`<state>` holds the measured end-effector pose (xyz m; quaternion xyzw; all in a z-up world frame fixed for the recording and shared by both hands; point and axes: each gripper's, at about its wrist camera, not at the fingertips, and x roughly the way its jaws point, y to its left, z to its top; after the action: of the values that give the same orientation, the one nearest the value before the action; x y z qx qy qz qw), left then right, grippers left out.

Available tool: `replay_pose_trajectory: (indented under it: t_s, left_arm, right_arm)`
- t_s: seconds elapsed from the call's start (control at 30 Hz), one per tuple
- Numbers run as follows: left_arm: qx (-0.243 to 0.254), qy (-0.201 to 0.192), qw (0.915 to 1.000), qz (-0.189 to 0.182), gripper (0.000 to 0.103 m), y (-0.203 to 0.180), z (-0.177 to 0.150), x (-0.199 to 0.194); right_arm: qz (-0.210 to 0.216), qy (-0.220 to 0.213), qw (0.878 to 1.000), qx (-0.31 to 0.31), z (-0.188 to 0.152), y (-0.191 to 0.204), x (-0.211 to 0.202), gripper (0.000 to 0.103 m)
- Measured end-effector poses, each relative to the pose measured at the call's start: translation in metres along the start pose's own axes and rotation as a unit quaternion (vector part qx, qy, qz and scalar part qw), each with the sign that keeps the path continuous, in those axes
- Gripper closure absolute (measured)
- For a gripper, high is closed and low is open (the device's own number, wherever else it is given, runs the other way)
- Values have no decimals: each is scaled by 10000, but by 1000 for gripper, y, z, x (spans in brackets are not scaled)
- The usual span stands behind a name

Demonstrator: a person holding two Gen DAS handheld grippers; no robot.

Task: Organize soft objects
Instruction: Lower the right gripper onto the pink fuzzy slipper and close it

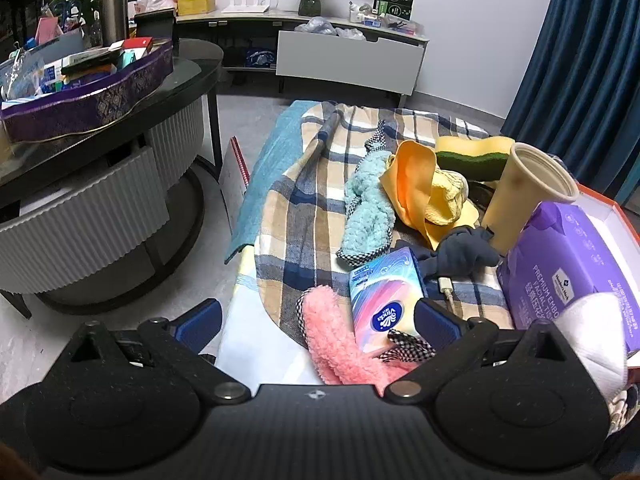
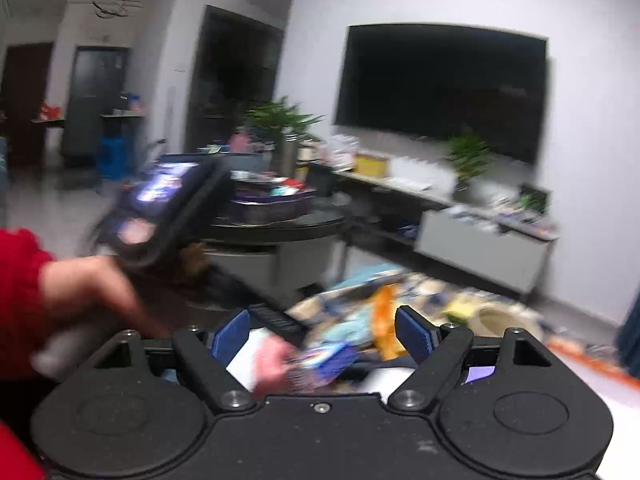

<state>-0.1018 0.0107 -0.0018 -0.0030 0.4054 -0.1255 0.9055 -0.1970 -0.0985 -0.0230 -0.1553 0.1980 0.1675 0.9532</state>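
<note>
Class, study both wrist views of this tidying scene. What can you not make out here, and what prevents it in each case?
- Right wrist view: motion blur smears the pile beyond the right gripper; items there cannot be identified.
- Left wrist view: the pink fluffy cloth runs under the left gripper body; its near end is hidden.
- Left wrist view: the purple tissue pack hides the orange box interior.

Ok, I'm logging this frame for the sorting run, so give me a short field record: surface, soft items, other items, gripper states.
surface: plaid cloth
soft items: pink fluffy cloth, light blue fluffy cloth, orange cloth, dark blue sock, sponge
other items: Vinda tissue pack, paper cup, purple facial tissue pack
left gripper: open, holding nothing
right gripper: open, holding nothing, view blurred
</note>
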Motion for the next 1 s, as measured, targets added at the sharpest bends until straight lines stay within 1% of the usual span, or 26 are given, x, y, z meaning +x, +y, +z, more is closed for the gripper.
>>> replay_pose_trajectory:
  t_s: [0.1, 0.17, 0.3, 0.4, 0.43, 0.47, 0.53, 0.7, 0.77, 0.87, 1.0]
  left_arm:
    - [90, 16, 9999, 49, 0, -1, -3, 0]
    - [131, 27, 9999, 80, 0, -1, -5, 0]
    - [123, 54, 9999, 60, 0, 1, -7, 0]
    - [168, 39, 9998, 83, 0, 2, -9, -1]
    - [185, 49, 9998, 92, 0, 2, -9, -1]
    - [199, 60, 9997, 98, 0, 2, -10, -1]
    - [228, 79, 9996, 138, 0, 3, -11, 0]
    - [255, 67, 9996, 115, 0, 6, -13, -3]
    - [230, 57, 9997, 114, 0, 8, -14, -3]
    - [162, 54, 9997, 155, 0, 12, -14, -3]
    - [100, 28, 9998, 188, 0, 16, -14, -5]
  right_arm:
    - [306, 227, 9992, 71, -6, 14, 6, 9]
    - [444, 493, 9976, 209, -14, 17, 14, 9]
    - [531, 897, 9921, 701, -24, 15, 31, 9]
    - [472, 1094, 9899, 762, -33, 2, 23, 9]
    - [456, 1148, 9893, 775, -38, -3, 12, 9]
    - [377, 1248, 9881, 813, -40, -2, 17, 9]
    - [359, 1352, 9865, 846, -46, -2, 12, 9]
    - [241, 1590, 9776, 1358, -52, -9, 25, 9]
    - [235, 1631, 9760, 1421, -53, -10, 25, 9]
    - [153, 1688, 9756, 1396, -49, -4, 28, 9]
    - [-35, 1767, 9778, 1124, -52, 6, 40, 10]
